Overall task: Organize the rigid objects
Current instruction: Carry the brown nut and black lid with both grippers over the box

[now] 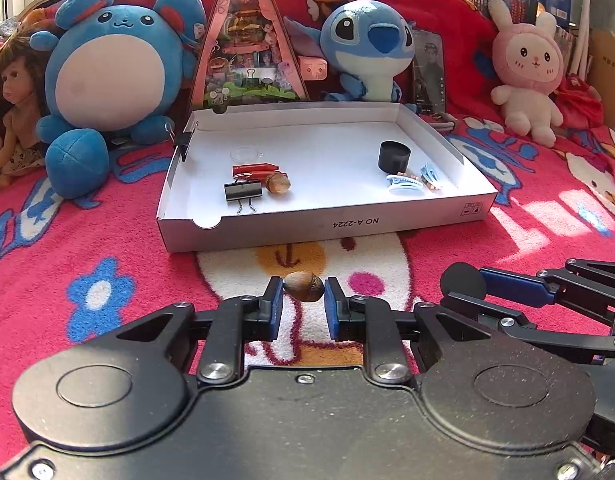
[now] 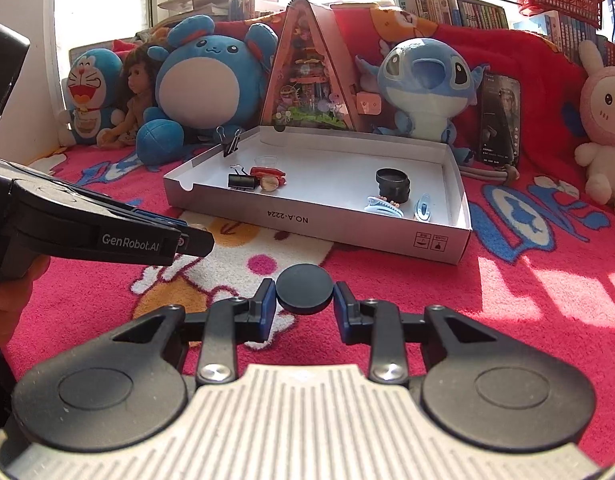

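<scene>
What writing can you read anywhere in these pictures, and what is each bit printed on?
"NO.A-2224": upside down on the near wall of the white cardboard box.
"GenRobot.AI": on the side of the left gripper, seen from the right wrist view.
Too small to read: the two handling symbols at the box's corner, the book spines and the phone screen.

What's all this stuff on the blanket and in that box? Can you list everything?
box: 1, white, on blanket
acorn: 1, brown, box left
binder clip: 1, black, beside that acorn
red piece: 1, behind them
black cap: 1, box right
hair clips: 2, pale blue, box right
blue plush toys: 3, behind box
pink bunny plush: 1, far right
doll: 1, far left
triangular miniature house: 1, pink, behind box
left gripper: jaws shut on second acorn
right gripper: jaws shut on black disc
</scene>
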Motion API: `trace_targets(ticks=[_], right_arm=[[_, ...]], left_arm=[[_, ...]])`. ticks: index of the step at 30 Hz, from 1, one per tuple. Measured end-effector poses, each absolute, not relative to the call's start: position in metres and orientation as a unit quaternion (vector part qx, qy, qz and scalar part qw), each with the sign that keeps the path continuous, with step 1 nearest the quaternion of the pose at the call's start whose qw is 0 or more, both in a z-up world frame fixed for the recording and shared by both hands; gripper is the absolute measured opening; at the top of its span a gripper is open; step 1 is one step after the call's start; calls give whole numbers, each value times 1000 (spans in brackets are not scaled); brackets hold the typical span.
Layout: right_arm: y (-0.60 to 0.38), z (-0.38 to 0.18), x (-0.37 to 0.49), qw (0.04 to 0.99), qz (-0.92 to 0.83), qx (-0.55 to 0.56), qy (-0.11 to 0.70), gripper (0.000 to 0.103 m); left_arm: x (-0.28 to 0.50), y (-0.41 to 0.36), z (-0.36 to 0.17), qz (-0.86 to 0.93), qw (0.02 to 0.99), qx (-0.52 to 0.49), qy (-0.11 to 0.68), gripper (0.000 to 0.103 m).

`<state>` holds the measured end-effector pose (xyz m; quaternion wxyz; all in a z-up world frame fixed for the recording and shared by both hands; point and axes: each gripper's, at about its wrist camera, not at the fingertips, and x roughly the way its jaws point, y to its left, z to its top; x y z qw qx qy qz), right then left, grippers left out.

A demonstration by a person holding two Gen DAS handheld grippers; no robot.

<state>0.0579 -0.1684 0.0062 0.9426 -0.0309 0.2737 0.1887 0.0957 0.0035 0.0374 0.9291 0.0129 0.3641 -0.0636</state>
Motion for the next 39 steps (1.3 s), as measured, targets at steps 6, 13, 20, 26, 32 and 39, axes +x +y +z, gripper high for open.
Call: trace_targets(ticks=[6, 13, 20, 26, 32, 39], right_arm=[[-173, 13, 67, 947, 176, -23, 268, 36], [-175, 16, 74, 949, 169, -14, 264, 36], [-177, 18, 79, 951, 165, -11, 261, 36], [-182, 24, 89, 953, 156, -1, 258, 36], [-186, 28, 99, 955, 149, 8, 258, 36], [-190, 28, 110, 954, 141, 15, 263, 36]], left_arm=[[102, 7, 39, -55, 930, 8, 363, 21], [107, 10, 40, -50, 932, -1, 359, 21], [113, 12, 44, -45, 934, -9, 355, 21], [122, 14, 49, -39, 938, -13, 345, 21], [132, 19, 51, -34, 938, -21, 343, 21], [145, 26, 53, -24, 941, -31, 337, 21]])
